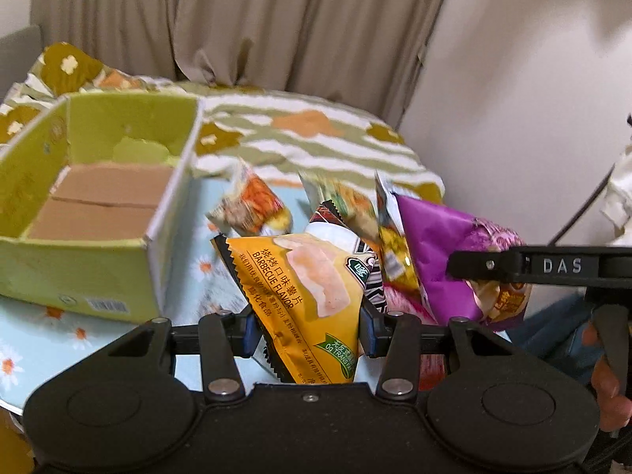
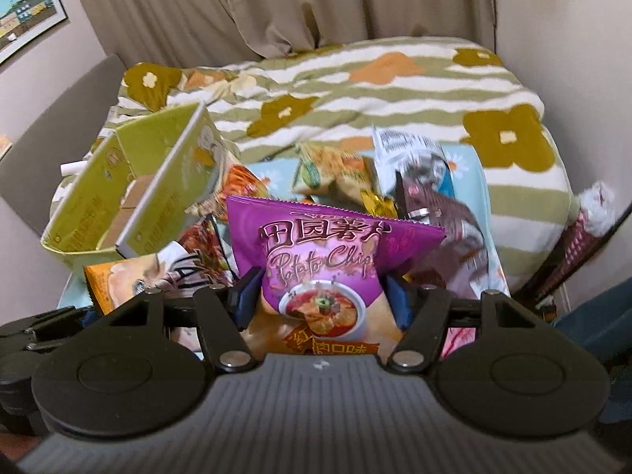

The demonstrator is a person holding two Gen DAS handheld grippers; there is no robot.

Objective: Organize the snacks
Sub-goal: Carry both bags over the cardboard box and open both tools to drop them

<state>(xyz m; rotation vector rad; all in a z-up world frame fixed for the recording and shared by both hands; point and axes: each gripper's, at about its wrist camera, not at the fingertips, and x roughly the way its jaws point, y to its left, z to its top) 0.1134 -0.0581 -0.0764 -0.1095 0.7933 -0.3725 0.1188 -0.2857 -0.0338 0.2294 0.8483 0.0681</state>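
My left gripper [image 1: 308, 330] is shut on an orange barbecue chip bag [image 1: 304, 288], held upright beside an open green cardboard box [image 1: 79, 272] at the left. My right gripper [image 2: 322, 300] is shut on a purple potato chip bag [image 2: 324, 252], which also shows in the left wrist view [image 1: 442, 252]. The orange bag shows at lower left in the right wrist view [image 2: 114, 280]. The green box [image 2: 98, 197] holds only its brown flaps. Several other snack bags [image 1: 252, 205] [image 2: 339, 170] lie in a pile behind the two held bags.
The box and the snacks sit on a light blue daisy-print cloth [image 1: 31, 339]. Behind it lies a green striped flower blanket [image 2: 395, 91]. Beige curtains [image 1: 237, 19] hang at the back. A white wall [image 1: 533, 79] is at the right.
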